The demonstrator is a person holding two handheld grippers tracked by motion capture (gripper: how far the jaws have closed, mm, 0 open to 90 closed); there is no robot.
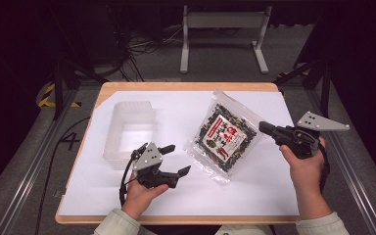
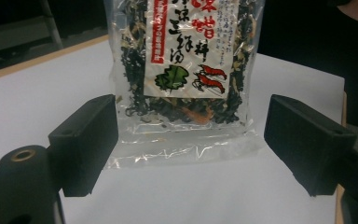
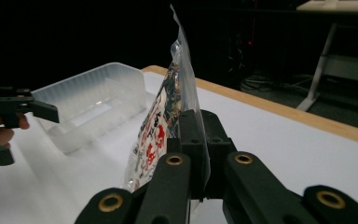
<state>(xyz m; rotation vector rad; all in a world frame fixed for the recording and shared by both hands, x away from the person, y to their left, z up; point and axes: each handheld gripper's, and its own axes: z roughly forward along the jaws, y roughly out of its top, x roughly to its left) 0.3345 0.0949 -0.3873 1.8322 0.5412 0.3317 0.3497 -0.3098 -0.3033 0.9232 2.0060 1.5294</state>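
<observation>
A clear bag of dark dried food with a red and white label [image 1: 225, 137] is tilted up off the white sheet, its lower end toward the table. My right gripper [image 1: 264, 128] is shut on the bag's right edge; in the right gripper view the two jaws [image 3: 200, 135] pinch the plastic and the bag [image 3: 161, 126] stands edge-on. My left gripper [image 1: 178, 158] hovers open to the left of the bag, pointing at it. In the left gripper view the bag [image 2: 186, 60] hangs ahead of the wide-apart jaws [image 2: 191, 140], with nothing between them.
An empty translucent plastic container [image 1: 129, 129] stands at the left of the white sheet [image 1: 254, 186], behind the left gripper. The wooden table edge [image 1: 186, 86] frames the sheet. A white table frame [image 1: 223, 29] and cables lie on the floor beyond.
</observation>
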